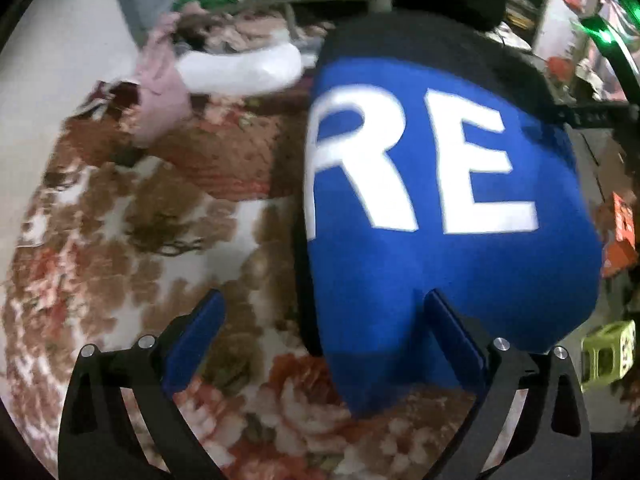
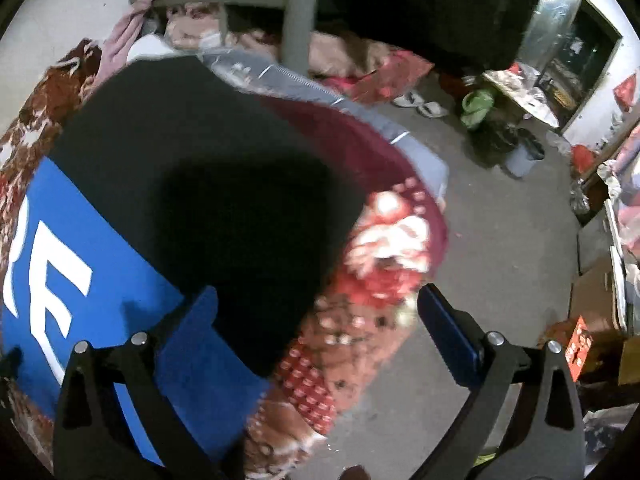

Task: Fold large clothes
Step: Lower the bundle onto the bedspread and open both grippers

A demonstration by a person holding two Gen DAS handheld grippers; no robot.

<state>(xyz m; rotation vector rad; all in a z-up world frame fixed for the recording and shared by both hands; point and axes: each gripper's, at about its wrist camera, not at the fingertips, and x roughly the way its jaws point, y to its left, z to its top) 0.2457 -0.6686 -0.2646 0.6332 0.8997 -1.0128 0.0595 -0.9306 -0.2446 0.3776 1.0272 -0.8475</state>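
On a bed covered by a brown, red and white floral blanket lies a folded garment of blue and black cloth bearing large white letters "RE". In the left wrist view the left gripper hangs above the blanket with its blue-padded fingers spread wide; nothing is between them, though the right-hand finger overlaps the garment's lower blue edge. Beyond the garment, near the head of the bed, sit a white bundle and a crumpled pink cloth, touching each other.

In the right wrist view the right gripper also stands wide apart and empty, over the black part of the garment and the blanket's edge. Its left finger overlaps the blue panel. To the right of the bed the grey floor carries scattered clutter, including an orange-red box and a green bag. A grey post rises behind the bed.
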